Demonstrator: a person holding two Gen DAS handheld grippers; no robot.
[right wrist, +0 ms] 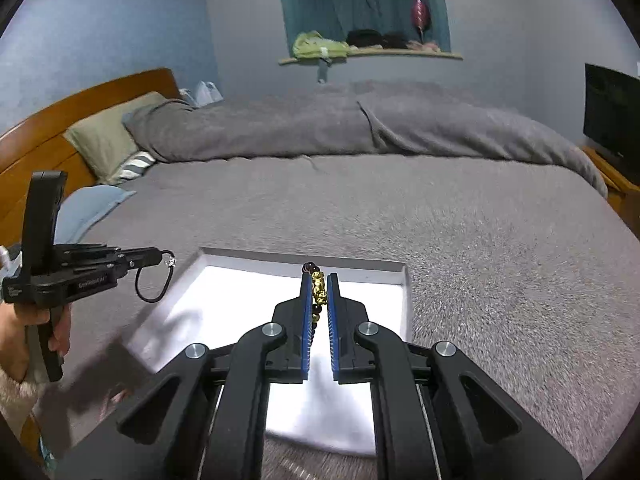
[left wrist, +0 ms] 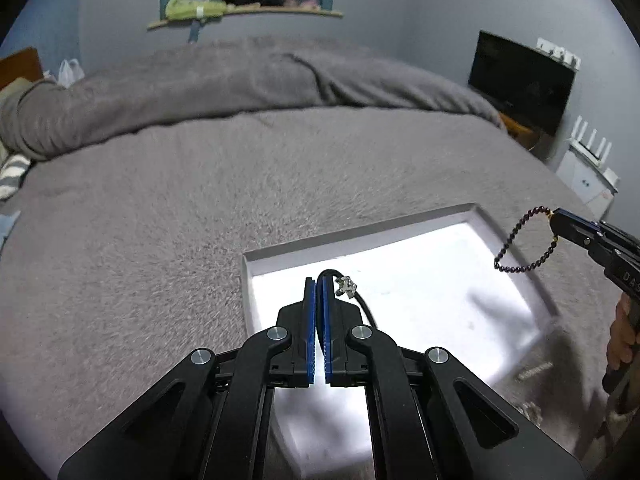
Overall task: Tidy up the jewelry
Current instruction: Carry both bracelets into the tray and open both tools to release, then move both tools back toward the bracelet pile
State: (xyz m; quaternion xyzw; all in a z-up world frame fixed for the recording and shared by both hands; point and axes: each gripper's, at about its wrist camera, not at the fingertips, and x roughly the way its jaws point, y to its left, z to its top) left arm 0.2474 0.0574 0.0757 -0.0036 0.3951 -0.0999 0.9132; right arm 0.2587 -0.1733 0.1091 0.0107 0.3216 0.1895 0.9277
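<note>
A shallow white box (left wrist: 516, 248) lies open on the grey bed; it also shows in the right wrist view (right wrist: 402, 280). My left gripper (left wrist: 319, 284) is shut on a black cord bracelet with a silver charm (left wrist: 346, 287) and holds it above the box's near left part. In the right wrist view this gripper (right wrist: 160, 257) holds the cord loop (right wrist: 154, 280) just left of the box. My right gripper (right wrist: 319, 280) is shut on a dark bead bracelet with gold charms (right wrist: 318, 290) above the box. In the left wrist view it (left wrist: 554, 216) holds the bead loop (left wrist: 520, 240) over the box's right rim.
The grey blanket (left wrist: 180, 208) covers the bed around the box. A small dark chain-like item (left wrist: 534, 370) lies on the blanket right of the box. A wooden headboard (right wrist: 80, 100) and pillows are at the left, a dark screen (left wrist: 520, 80) at the right.
</note>
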